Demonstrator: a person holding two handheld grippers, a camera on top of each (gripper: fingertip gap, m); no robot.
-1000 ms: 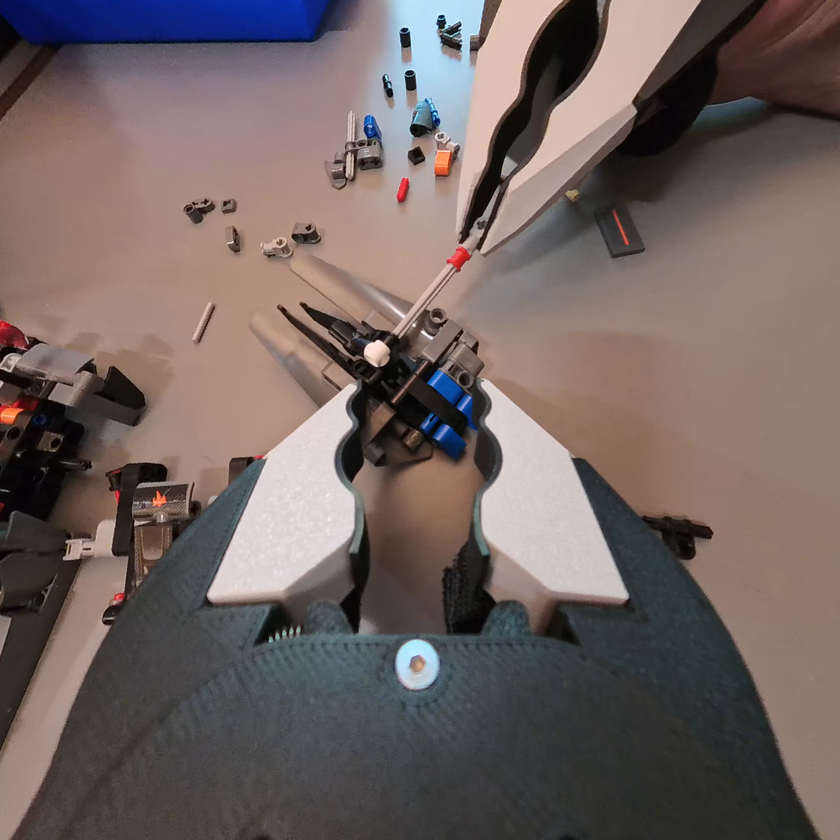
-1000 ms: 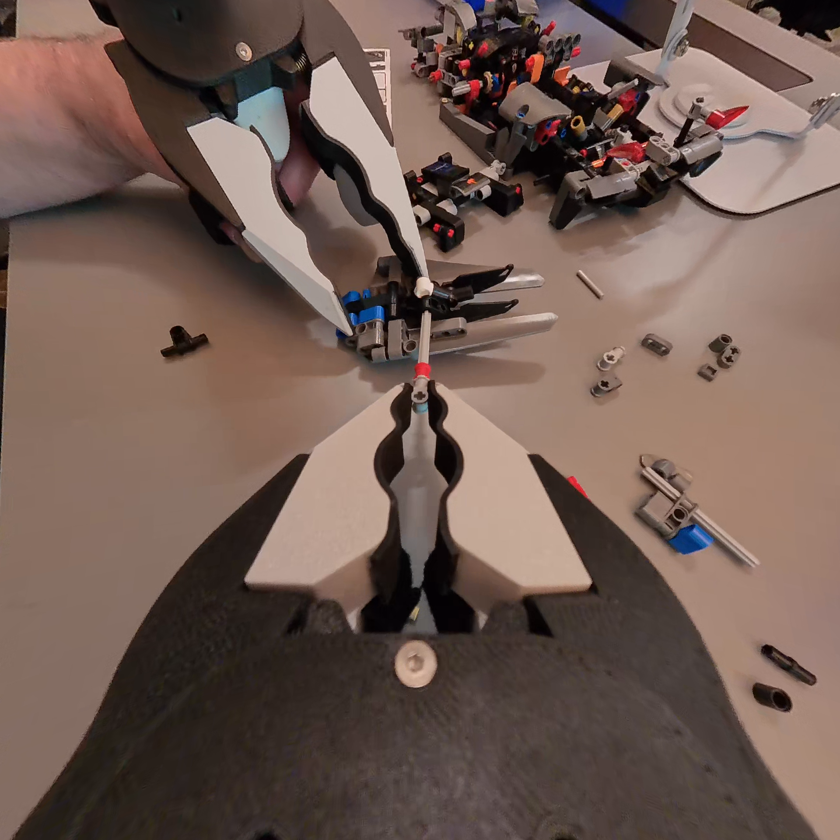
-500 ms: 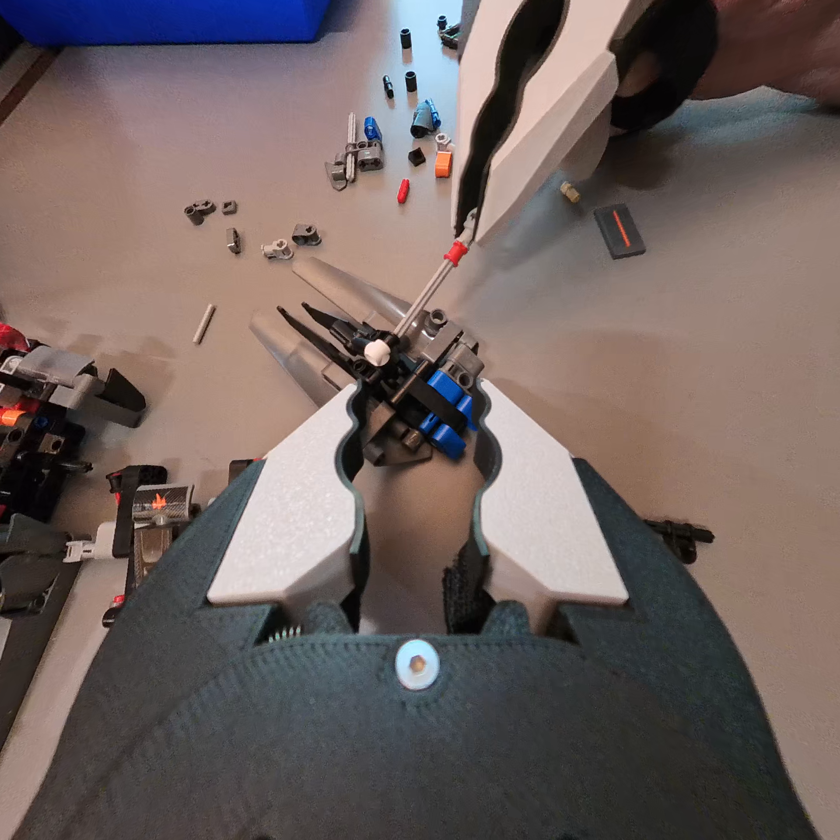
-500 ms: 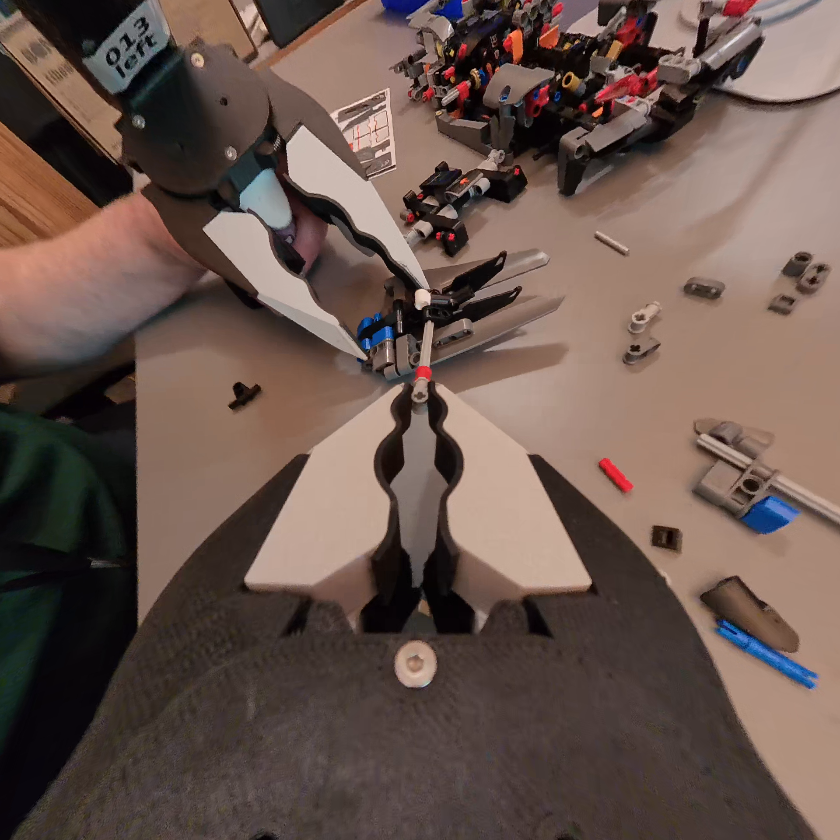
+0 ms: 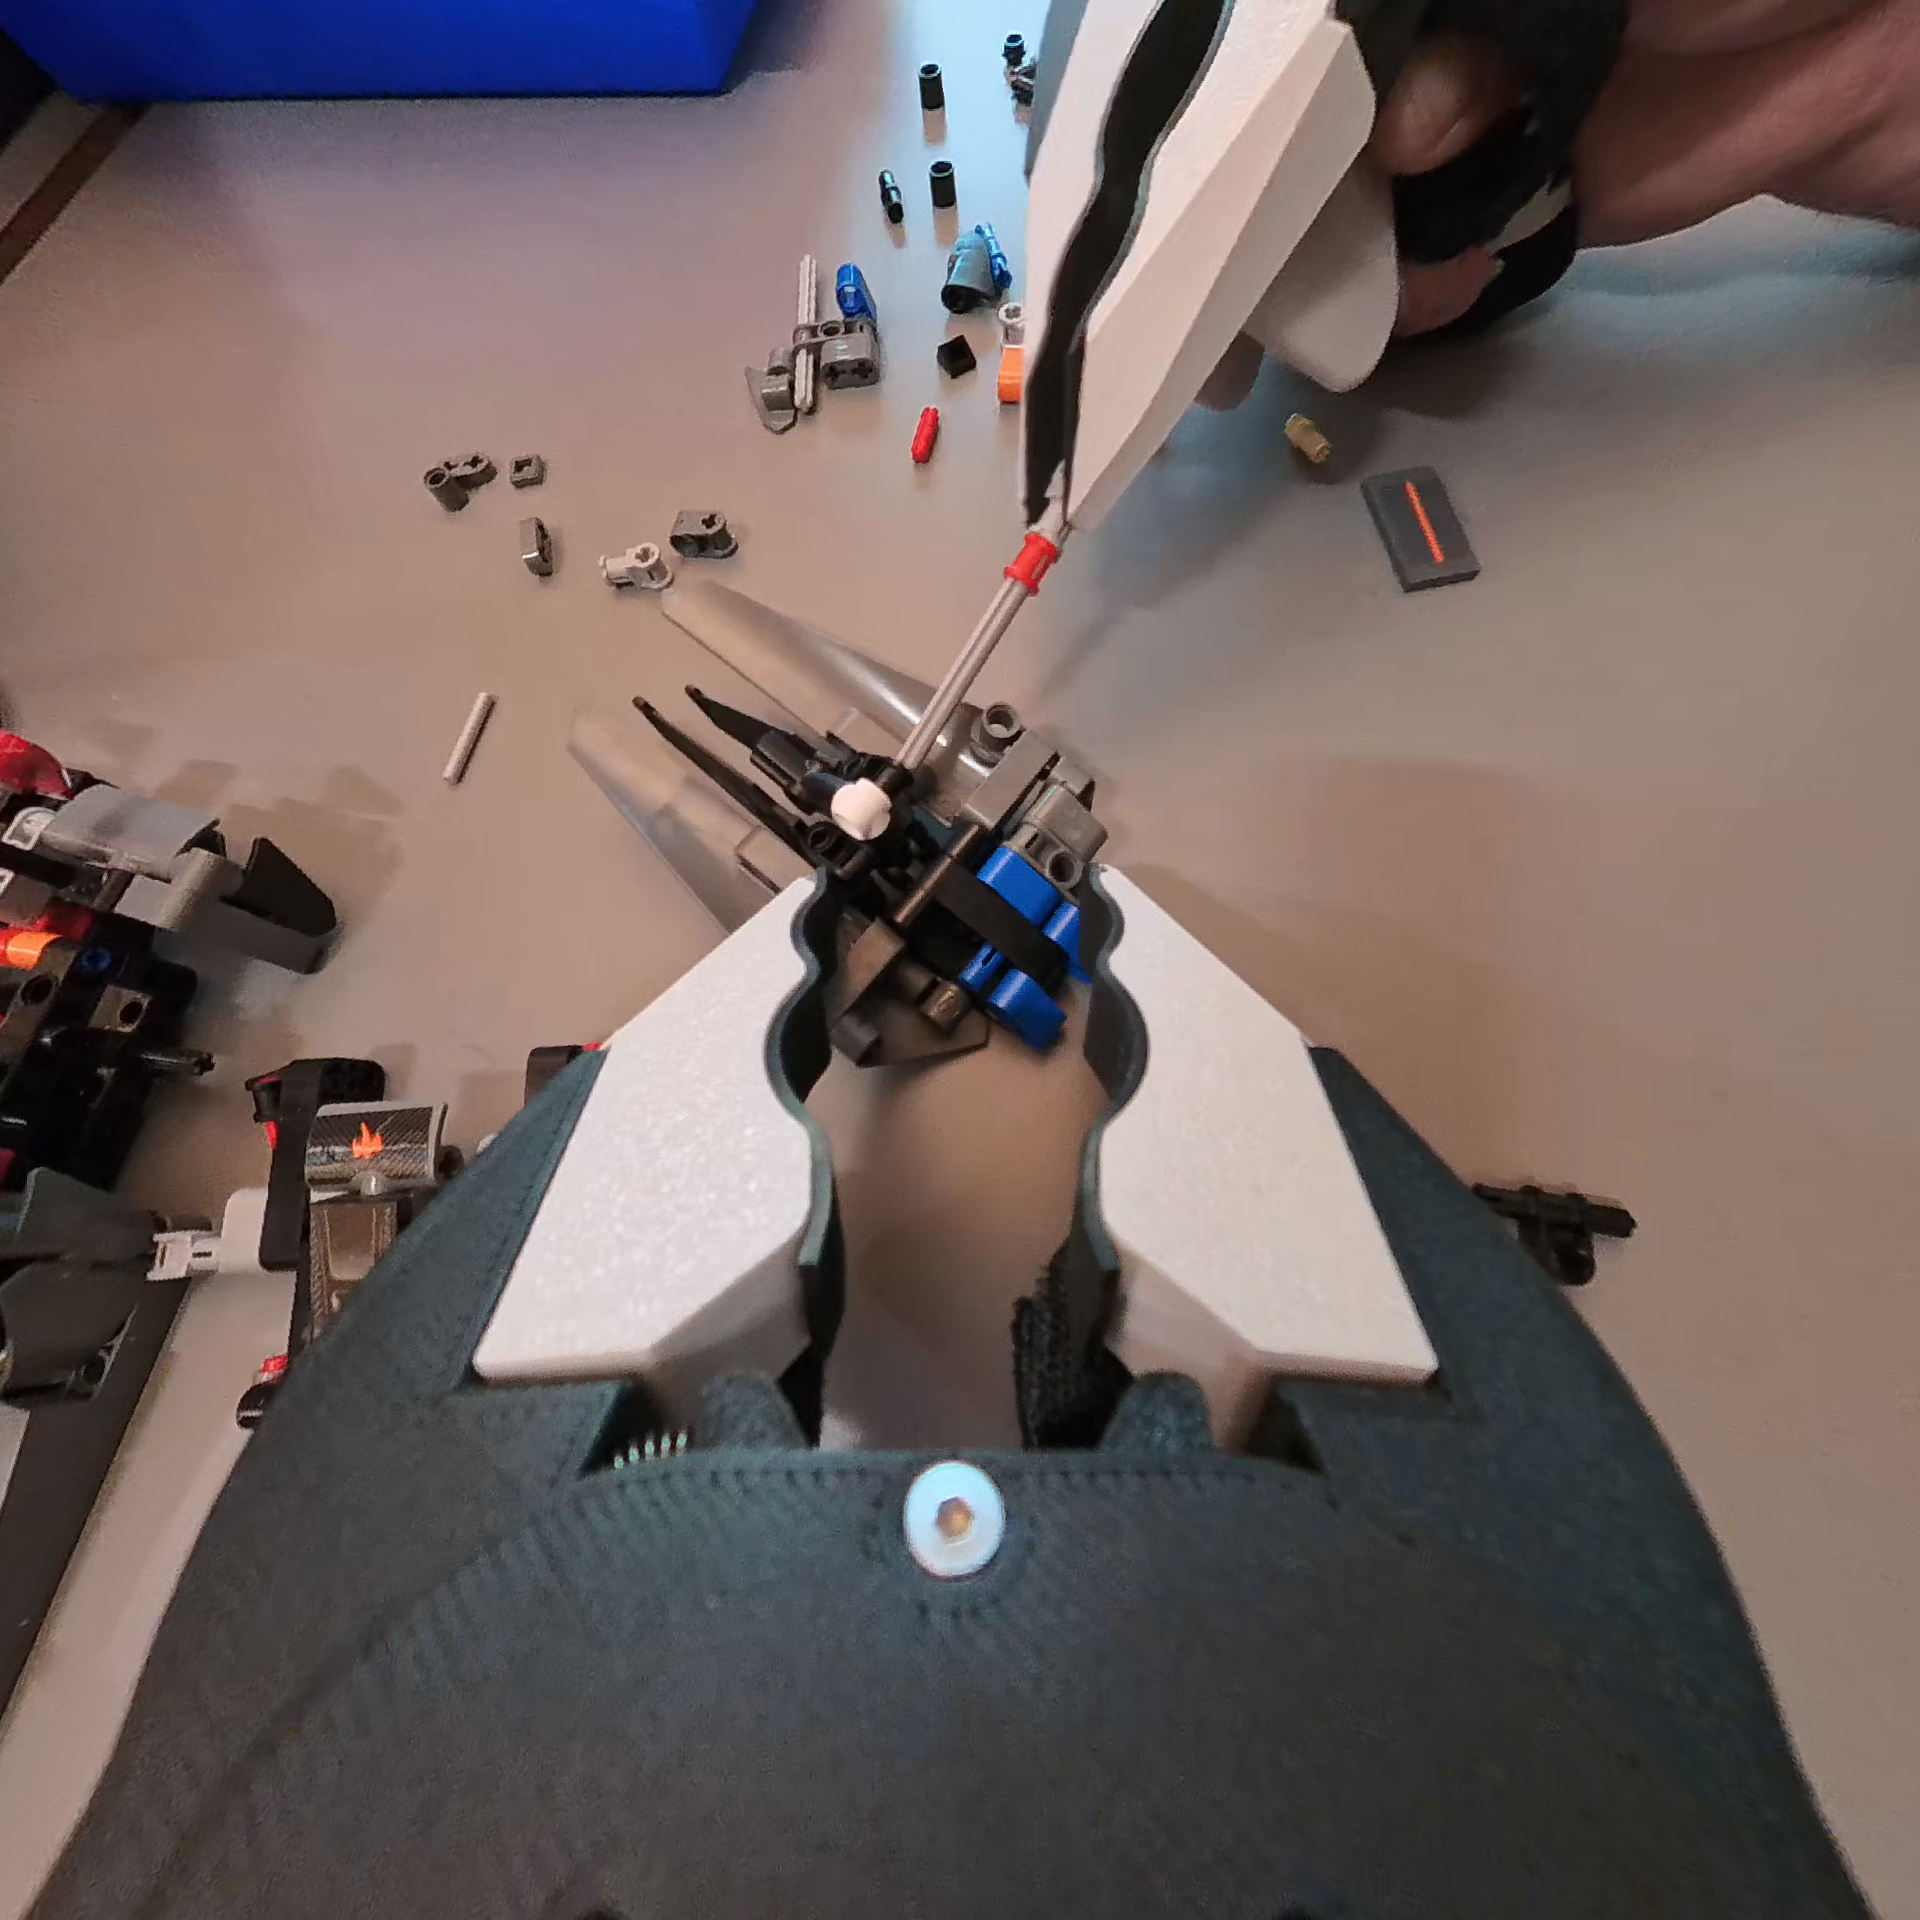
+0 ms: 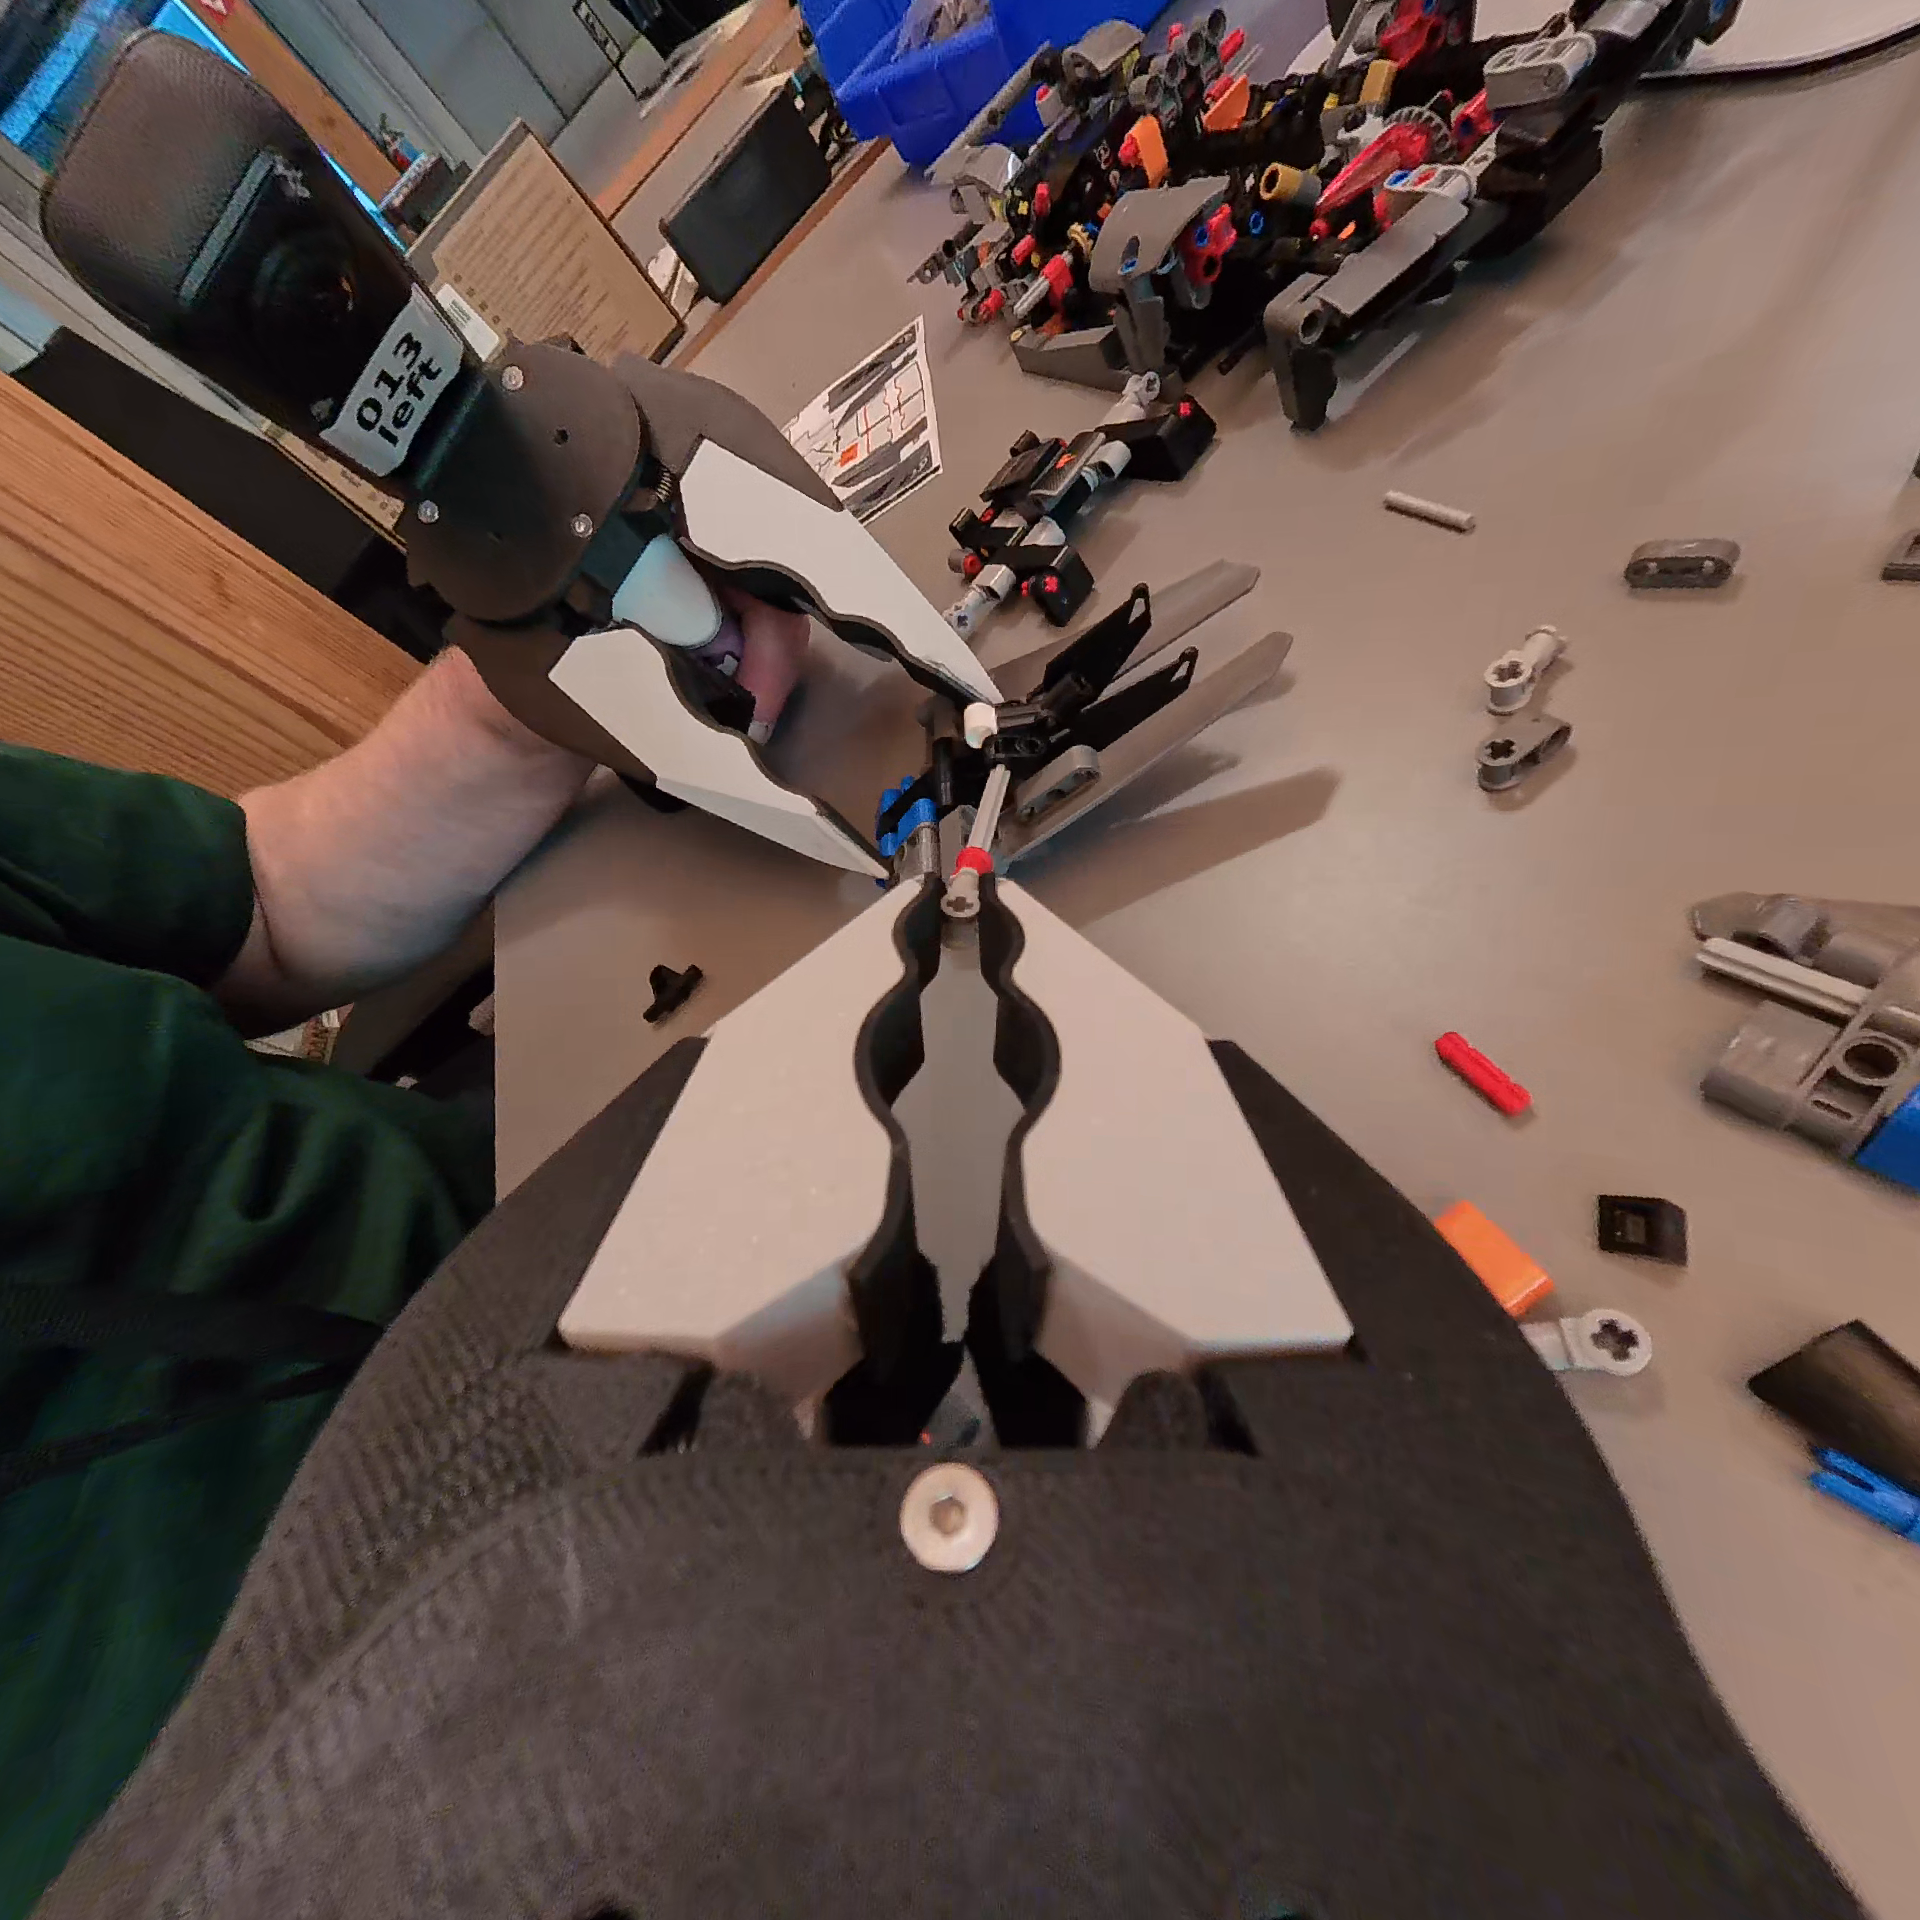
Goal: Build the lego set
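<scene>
While the left gripper point(image 5: 951, 935) clamps the black-and-blue end of the winged sub-assembly point(image 5: 914, 862) against the grey table point(image 5: 1558, 935), its jaws sit fairly wide around that block, and up ahead the right gripper point(image 5: 1049, 504) pinches the far tip of the grey axle point(image 5: 966, 665), just past its red bush point(image 5: 1031, 561). Over to the right wrist view: jaws nearly together, nipping the axle's cross-shaped end point(image 6: 961, 899), the rod running forward into the black joint by the white knob point(image 6: 979, 724). Looks like the axle-seating step. Next up, I'd say, a straight push along the rod's own line, left gripper bracing, or the axle may bind. The big model point(image 6: 1299, 177) waits beyond.
</scene>
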